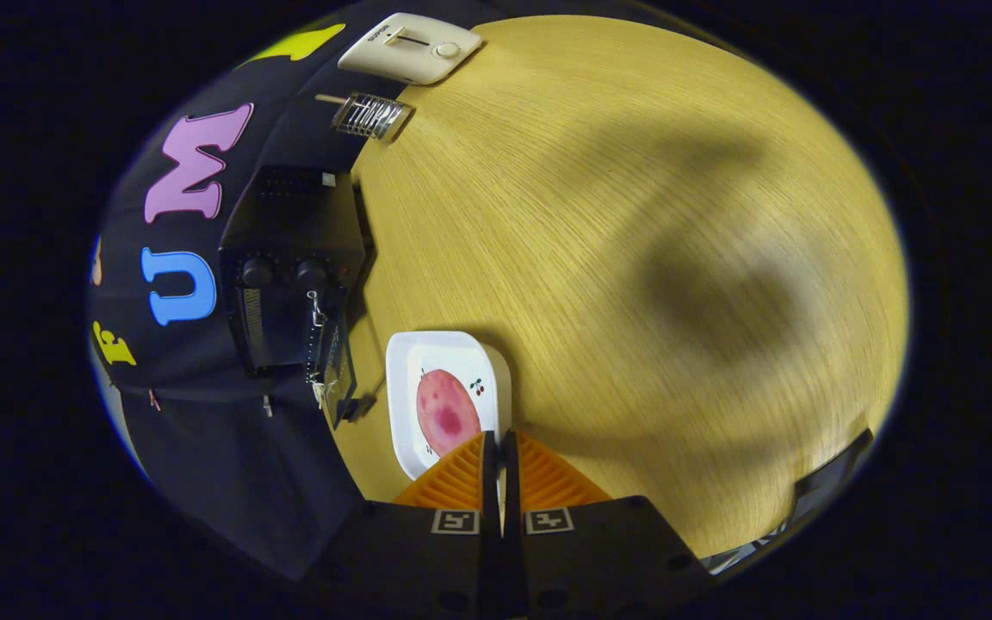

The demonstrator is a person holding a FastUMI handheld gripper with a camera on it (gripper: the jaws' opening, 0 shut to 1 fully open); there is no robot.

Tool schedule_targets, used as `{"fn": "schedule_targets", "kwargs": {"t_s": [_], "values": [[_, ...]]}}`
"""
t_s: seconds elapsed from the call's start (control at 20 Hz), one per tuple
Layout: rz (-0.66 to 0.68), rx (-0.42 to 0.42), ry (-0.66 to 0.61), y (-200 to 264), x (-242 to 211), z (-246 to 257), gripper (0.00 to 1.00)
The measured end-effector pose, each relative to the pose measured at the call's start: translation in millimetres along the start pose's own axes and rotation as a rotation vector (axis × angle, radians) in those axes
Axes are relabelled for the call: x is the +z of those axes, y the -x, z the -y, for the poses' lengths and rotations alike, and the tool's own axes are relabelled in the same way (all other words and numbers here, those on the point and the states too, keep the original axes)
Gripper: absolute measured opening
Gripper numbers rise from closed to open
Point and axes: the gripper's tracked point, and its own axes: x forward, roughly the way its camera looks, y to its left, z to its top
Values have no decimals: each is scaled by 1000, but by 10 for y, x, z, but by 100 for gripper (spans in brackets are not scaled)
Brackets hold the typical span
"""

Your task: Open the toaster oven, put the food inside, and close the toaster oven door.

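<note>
The gripper (500, 448) is hovering over the wooden table (634, 258) with its two fingers drawn together, almost touching, and grasping nothing. Just ahead of the fingertips a white square plate (406, 379) is sitting on the table, carrying a round pinkish piece of food (447, 412); the fingertips are overlapping the plate's near edge in the gripper view, though whether they touch it cannot be told. Beside the plate, against the black booth wall, the black toaster oven (289, 267) is standing with two knobs (283, 274) facing the camera; whether its door is open cannot be told. Further along the table edge a small ribbed clear object (369, 115) is lying, and beyond it a white kitchen scale (410, 47). Soft shadows are falling across the open tabletop.
</note>
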Motion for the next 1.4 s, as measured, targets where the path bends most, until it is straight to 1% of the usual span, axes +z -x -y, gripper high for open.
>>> {"fn": "schedule_targets", "kwargs": {"t_s": [0.2,0.4,0.6,0.8,0.95,1.05,1.25,1.4], "values": [[96,123,-112,150,13,-374,5],[172,144,-85,155,-318,-798,5],[203,223,-134,-66,-593,-1402,5],[256,198,-197,-466,-740,-1711,5],[285,209,-248,-661,-780,-2003,5],[303,195,-270,-832,-760,-2142,5],[313,179,-305,-1158,-633,-2411,5],[340,157,-371,-1416,-409,-2492,5]]}}
